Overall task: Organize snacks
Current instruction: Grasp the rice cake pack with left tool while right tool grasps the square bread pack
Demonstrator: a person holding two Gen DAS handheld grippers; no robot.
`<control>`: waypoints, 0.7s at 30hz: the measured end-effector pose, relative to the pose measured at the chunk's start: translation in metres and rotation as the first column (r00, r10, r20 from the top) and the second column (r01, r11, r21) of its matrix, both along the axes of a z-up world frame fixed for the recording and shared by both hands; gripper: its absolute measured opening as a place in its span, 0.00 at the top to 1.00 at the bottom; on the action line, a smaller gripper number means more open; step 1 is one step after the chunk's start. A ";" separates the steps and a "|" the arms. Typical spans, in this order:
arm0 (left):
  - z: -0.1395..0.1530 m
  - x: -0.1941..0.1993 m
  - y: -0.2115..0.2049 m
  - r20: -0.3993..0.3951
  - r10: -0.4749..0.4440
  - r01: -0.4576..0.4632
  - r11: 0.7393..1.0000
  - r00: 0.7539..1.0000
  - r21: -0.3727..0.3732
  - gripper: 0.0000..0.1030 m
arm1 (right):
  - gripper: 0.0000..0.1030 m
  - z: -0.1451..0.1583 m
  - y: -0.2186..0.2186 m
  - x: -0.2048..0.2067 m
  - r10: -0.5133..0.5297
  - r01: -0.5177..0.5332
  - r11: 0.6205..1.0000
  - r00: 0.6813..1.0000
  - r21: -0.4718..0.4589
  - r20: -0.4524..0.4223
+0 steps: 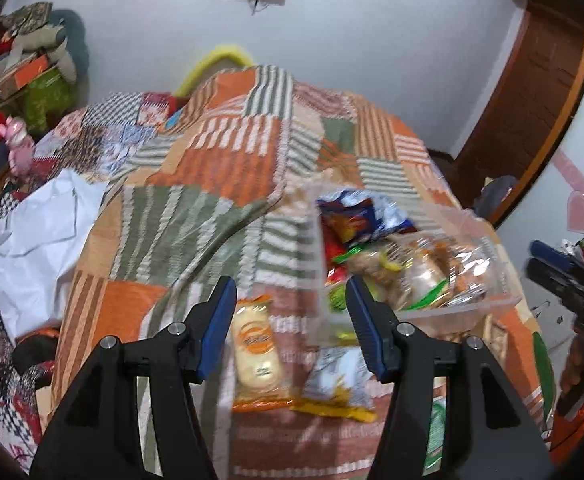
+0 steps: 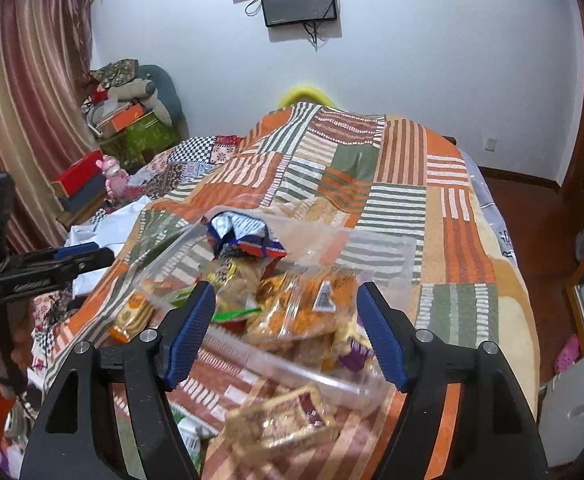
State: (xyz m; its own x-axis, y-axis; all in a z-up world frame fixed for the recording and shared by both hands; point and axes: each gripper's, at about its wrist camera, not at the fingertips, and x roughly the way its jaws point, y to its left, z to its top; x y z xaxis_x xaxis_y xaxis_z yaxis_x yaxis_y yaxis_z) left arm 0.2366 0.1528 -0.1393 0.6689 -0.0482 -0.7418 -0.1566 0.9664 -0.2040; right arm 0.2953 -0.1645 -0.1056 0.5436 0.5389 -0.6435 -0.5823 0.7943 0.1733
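My left gripper (image 1: 289,322) has its blue-padded jaws spread apart with nothing pinched between them. Seen through the gap, lying flat on the patchwork bedspread (image 1: 211,184), is a pale round snack in an orange-edged wrapper (image 1: 256,350), and just beside it to the right a silver and yellow packet (image 1: 338,386). Neither touches the pads.

My right gripper (image 2: 285,330) is also parted and grips nothing. Its pads stand either side of the near rim of the clear plastic container (image 2: 376,250), but I cannot see them pressing on it. The container sits on the bedspread and is heaped with snacks: an orange bag of crackers (image 2: 296,308) near the front, a crumpled blue and red packet (image 2: 243,236) toward the back. In front of it, blurred, lies a gold-framed wrapped packet (image 2: 279,420).

From the left view the same container (image 1: 464,308) sits up and to the right of the loose snacks, and the right gripper (image 1: 564,276) shows at the edge. Further out, a white plastic bag (image 1: 35,236) lies at the bed's left side, and a dark screen (image 2: 298,0) hangs on the wall.
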 end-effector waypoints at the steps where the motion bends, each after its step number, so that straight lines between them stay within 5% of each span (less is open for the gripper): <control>1: -0.005 0.000 0.002 -0.018 0.006 -0.006 1.000 1.000 0.008 0.45 | 0.28 -0.002 -0.001 -0.003 0.000 0.000 1.000 1.000 -0.002 -0.001; 14: -0.074 0.002 0.007 -0.184 0.014 -0.015 1.000 0.983 -0.002 0.45 | 0.27 -0.048 -0.007 -0.022 0.012 -0.017 0.999 0.991 -0.035 -0.134; 21: -0.092 0.008 0.006 -0.202 0.021 -0.019 1.000 0.979 0.010 0.45 | 0.17 -0.065 -0.009 -0.026 0.005 -0.009 1.000 0.981 -0.022 -0.196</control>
State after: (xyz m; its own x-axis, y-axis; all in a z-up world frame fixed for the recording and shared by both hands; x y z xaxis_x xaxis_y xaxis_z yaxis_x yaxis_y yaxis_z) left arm 0.2449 0.1585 -0.2312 0.5059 -0.0299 -0.8620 -0.2131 0.9641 -0.1585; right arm 0.2696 -0.1733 -0.1710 0.4024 0.5266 -0.7488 -0.5446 0.7952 0.2666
